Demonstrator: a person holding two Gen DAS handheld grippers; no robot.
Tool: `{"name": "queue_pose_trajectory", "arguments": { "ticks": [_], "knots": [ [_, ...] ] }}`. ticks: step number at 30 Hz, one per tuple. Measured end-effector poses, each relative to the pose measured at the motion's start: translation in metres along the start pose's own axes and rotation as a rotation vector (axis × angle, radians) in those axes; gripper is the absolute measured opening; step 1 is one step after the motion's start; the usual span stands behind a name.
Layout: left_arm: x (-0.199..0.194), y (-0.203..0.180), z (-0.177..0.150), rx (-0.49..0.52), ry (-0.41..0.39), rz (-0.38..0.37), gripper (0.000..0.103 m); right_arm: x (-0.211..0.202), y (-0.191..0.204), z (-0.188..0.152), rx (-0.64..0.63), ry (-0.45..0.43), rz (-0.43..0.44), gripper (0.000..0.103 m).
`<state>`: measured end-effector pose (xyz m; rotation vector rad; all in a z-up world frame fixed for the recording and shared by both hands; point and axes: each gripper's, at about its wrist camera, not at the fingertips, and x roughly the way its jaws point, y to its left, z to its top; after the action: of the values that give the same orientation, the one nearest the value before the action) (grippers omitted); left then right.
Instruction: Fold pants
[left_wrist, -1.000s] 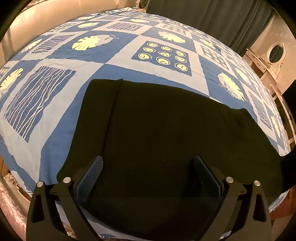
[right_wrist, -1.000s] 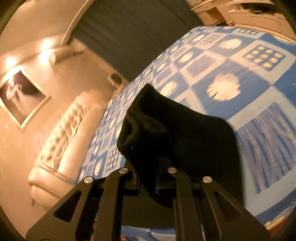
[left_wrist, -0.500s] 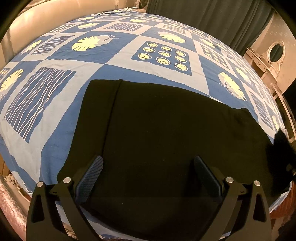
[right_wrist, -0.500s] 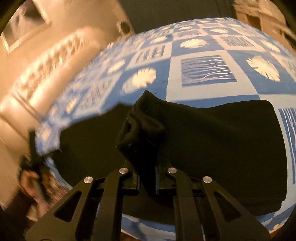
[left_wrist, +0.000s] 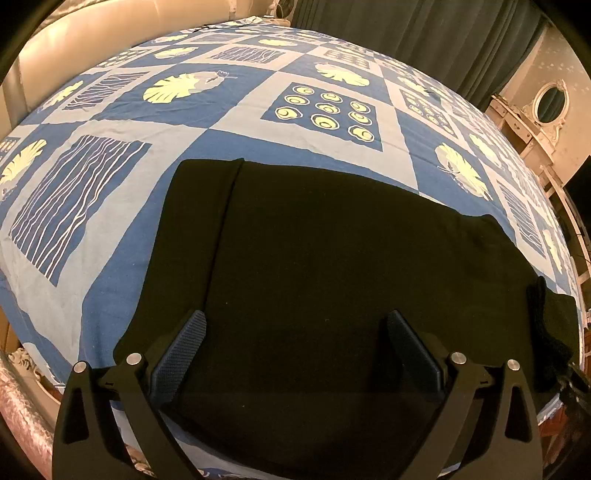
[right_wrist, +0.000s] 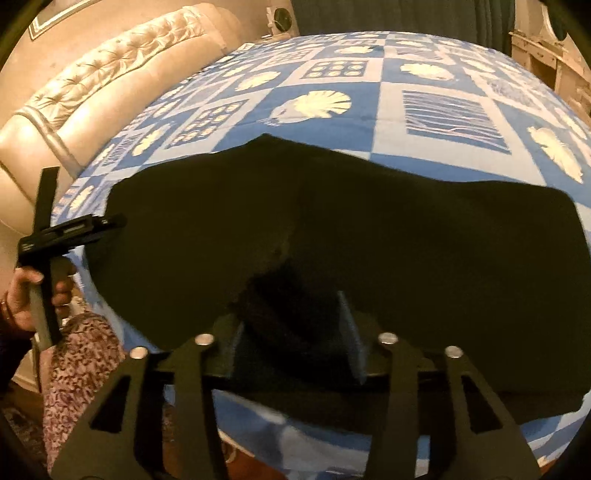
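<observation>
A bed cover (left_wrist: 236, 140) in blue and pale squares, printed with leaves, wavy lines and ovals, spreads wide. Behind it stands a cream tufted headboard (right_wrist: 110, 85); dark green curtains (left_wrist: 424, 40) hang beyond its far edge, a white oval-mirrored dresser (left_wrist: 543, 114) beside it.

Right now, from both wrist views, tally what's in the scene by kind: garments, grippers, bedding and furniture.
Black pants: 1
Grippers: 2, the left gripper open above the pants, the right gripper partly open with a bunched bit of fabric between its fingers
Blue patterned bedspread: 1
Tufted cream headboard: 1
Dressing table with oval mirror: 1
Total: 6
</observation>
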<state>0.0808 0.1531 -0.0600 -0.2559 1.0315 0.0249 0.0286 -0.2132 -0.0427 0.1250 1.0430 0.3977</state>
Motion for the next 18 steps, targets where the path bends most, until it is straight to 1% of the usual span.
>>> {"name": "queue_pose_trajectory", "arguments": {
  "ticks": [2, 6, 7, 11, 13, 15, 16, 18],
  "knots": [
    [0.000, 0.000, 0.000, 0.000, -0.001, -0.001, 0.098, -0.001, 0.005, -0.003, -0.004, 0.006, 0.014, 0.053],
    [0.000, 0.000, 0.000, 0.004, -0.001, -0.003, 0.098, -0.004, 0.010, -0.007, 0.016, 0.014, 0.090, 0.055],
    [0.000, 0.000, 0.001, 0.005, -0.001, -0.005, 0.098, -0.005, 0.012, -0.008, 0.022, 0.015, 0.105, 0.059],
    [-0.001, 0.000, -0.001, 0.011, -0.001, -0.009, 0.098, -0.004, 0.011, -0.009, 0.062, 0.047, 0.169, 0.065],
    [-0.001, 0.000, -0.001, 0.017, 0.000, -0.014, 0.098, -0.008, 0.010, -0.008, 0.078, 0.067, 0.195, 0.065],
    [-0.002, 0.001, -0.001, 0.023, 0.002, -0.026, 0.098, -0.019, 0.004, -0.005, 0.113, 0.052, 0.246, 0.064],
    [-0.002, 0.002, -0.001, 0.025, 0.002, -0.030, 0.098, -0.031, -0.005, -0.002, 0.154, 0.028, 0.277, 0.064],
    [-0.002, 0.002, -0.001, 0.027, 0.001, -0.033, 0.098, -0.051, -0.028, 0.003, 0.222, -0.022, 0.285, 0.064]
  ]
}}
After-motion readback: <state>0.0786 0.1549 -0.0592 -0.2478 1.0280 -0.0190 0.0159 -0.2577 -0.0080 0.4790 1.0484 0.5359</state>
